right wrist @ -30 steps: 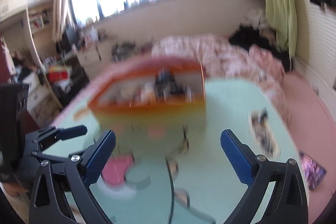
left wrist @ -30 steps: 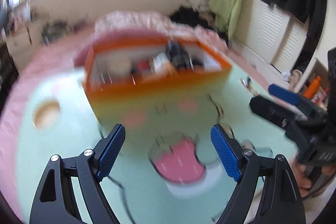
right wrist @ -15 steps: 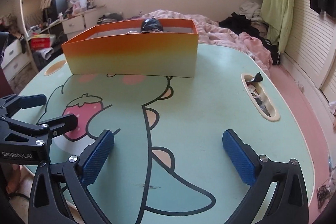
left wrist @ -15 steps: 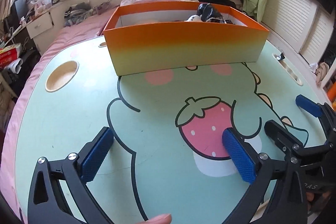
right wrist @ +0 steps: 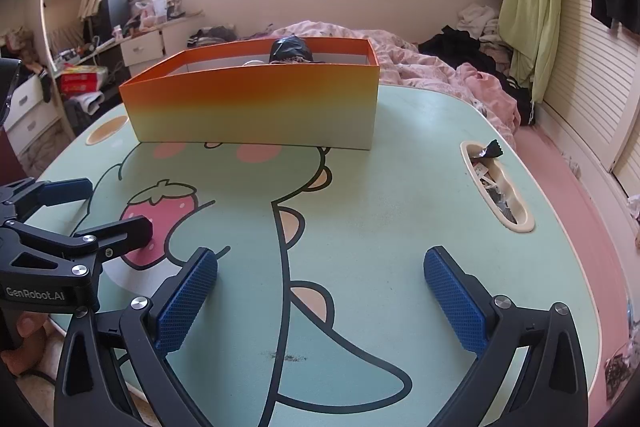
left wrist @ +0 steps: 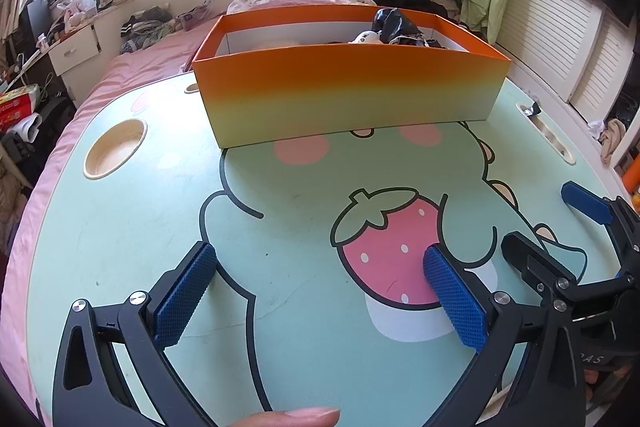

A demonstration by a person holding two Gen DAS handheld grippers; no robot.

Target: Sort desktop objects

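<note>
Both claws empty above the cartoon table (left wrist: 120,247).
Left gripper (left wrist: 320,291) just spread wide; right gripper (right wrist: 320,291) gapes; orange box (left wrist: 348,91) ahead, sorting seemingly finished.

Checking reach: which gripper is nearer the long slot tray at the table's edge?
Right. The right gripper hovers just beside the slot tray; the left gripper sits farther off, beyond it, over the strawberry print.

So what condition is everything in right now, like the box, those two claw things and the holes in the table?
Orange box: upright, no lid, things inside.
Left gripper: wide open, nothing between its pads, just finished opening.
Right gripper: wide open, nothing between its pads.
Round cup hole: nothing in it.
Long slot: holds small scraps and a dark wrapper.
Table: bare between the box and the grippers.
</note>
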